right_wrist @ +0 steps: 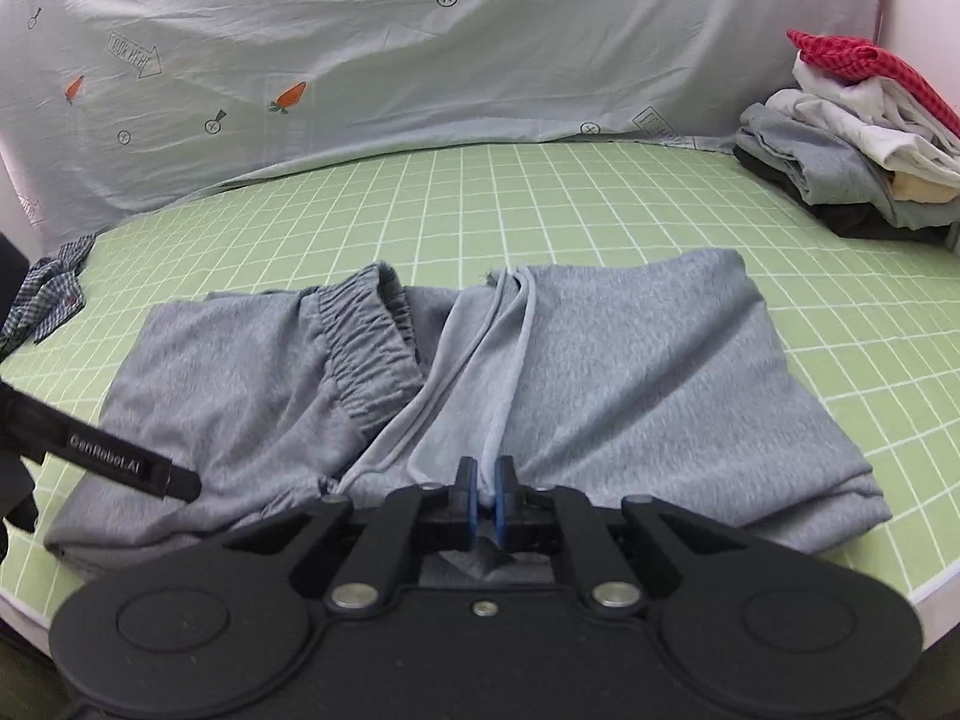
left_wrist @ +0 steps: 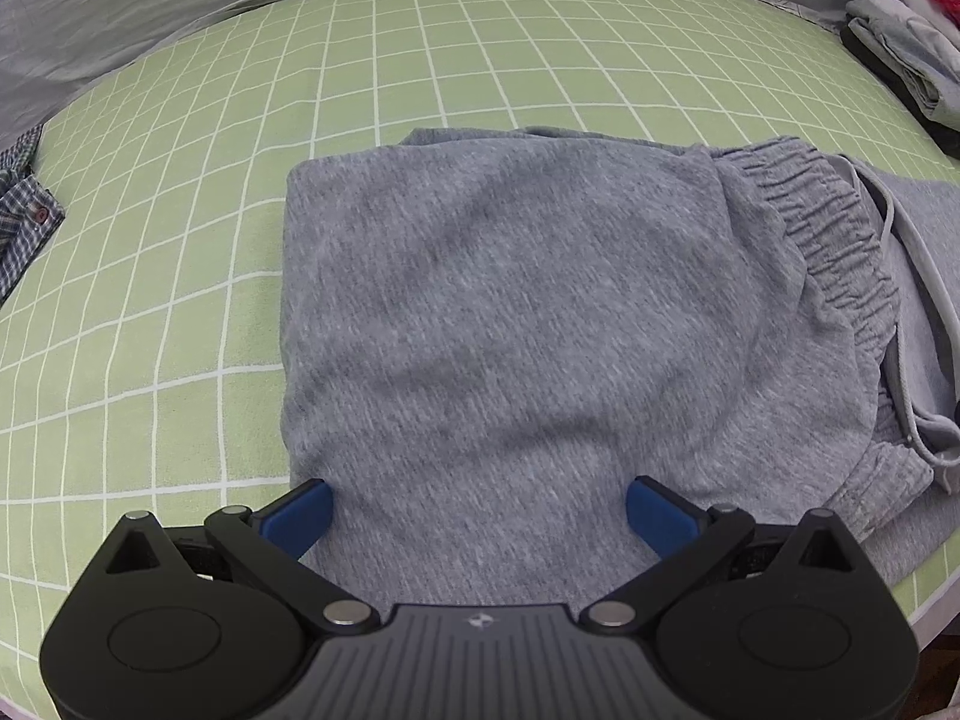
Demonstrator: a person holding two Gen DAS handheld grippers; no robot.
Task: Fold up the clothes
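Grey sweatpants [left_wrist: 510,312] lie partly folded on the green checked sheet [left_wrist: 180,210]; the elastic waistband [left_wrist: 840,228] and a pale inner pocket lining show at the right. My left gripper [left_wrist: 480,510] is open, its blue fingertips [left_wrist: 300,510] spread over the near edge of the folded part, holding nothing. In the right wrist view my right gripper [right_wrist: 486,492] is shut on the pale lining fabric [right_wrist: 498,396] of the sweatpants [right_wrist: 660,372] at their near edge. The left gripper's black body [right_wrist: 108,459] shows at the left there.
A pile of folded clothes [right_wrist: 852,150] with a red checked piece on top stands at the far right. A blue checked shirt [right_wrist: 48,300] lies at the left edge. A pale printed cloth [right_wrist: 420,60] hangs behind. The bed's front edge [right_wrist: 936,588] is close.
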